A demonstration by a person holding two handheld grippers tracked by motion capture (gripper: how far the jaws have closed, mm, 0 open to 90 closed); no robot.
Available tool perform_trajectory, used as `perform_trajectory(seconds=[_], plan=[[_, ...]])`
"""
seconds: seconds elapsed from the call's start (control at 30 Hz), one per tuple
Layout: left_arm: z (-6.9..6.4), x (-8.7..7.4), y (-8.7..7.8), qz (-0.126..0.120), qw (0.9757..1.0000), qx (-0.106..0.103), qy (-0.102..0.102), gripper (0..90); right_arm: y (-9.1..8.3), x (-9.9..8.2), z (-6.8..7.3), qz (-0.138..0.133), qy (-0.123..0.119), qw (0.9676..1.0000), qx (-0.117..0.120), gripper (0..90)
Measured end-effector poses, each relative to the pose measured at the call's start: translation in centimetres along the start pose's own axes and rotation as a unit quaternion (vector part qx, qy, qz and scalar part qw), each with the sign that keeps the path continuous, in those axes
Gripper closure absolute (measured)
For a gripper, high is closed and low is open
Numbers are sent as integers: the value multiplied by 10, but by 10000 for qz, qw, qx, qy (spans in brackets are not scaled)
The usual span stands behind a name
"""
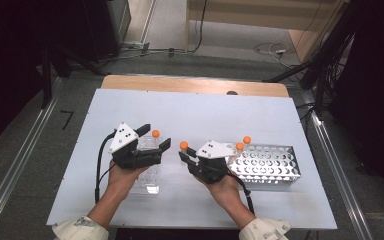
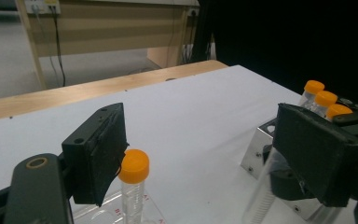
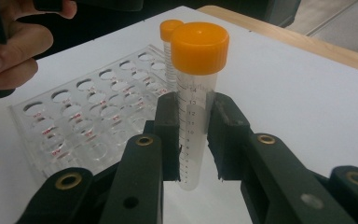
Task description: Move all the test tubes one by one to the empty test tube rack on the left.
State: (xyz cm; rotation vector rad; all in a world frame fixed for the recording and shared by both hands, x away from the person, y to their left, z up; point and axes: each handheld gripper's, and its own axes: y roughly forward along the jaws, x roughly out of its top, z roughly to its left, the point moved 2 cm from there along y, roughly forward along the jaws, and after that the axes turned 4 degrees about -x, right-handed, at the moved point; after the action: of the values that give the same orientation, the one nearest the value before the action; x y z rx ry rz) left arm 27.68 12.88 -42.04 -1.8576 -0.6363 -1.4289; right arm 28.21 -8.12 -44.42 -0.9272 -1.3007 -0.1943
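Observation:
My right gripper (image 1: 184, 155) is shut on a clear tube with an orange cap (image 1: 183, 145), held upright above the white table. In the right gripper view, both pads of the right gripper (image 3: 193, 135) press the held tube (image 3: 193, 116) below its cap. My left gripper (image 1: 156, 136) stands open over a clear plastic rack (image 1: 147, 176). A second orange-capped tube (image 2: 133, 186) stands in that rack, close beside the left pad of the left gripper (image 2: 209, 154) and far from the other pad.
A perforated metal rack (image 1: 270, 162) sits right of my right hand, with two orange-capped tubes (image 1: 243, 143) at its near-left corner. The white board (image 1: 195, 107) lies on a wooden table (image 1: 195, 84). Cables and stands surround it on the floor.

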Motion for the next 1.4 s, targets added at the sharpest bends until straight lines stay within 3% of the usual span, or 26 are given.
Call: perform_trajectory(seconds=[0.23,0.53,1.07,1.33,1.4], plan=[[-10,-2,5,74,9996,-283,60,225,11,3,4,32,-11,10000,44,723],[-19,-6,11,164,9983,-550,107,354,16,3,9,37,-8,10000,61,723],[-22,-9,15,291,9968,-699,264,667,18,4,13,-2,-24,9999,110,722],[-21,-9,15,283,9969,-703,211,690,18,4,13,-35,-26,9999,111,713],[-21,-9,14,279,9969,-714,203,692,18,4,13,-38,-13,9999,115,662]])
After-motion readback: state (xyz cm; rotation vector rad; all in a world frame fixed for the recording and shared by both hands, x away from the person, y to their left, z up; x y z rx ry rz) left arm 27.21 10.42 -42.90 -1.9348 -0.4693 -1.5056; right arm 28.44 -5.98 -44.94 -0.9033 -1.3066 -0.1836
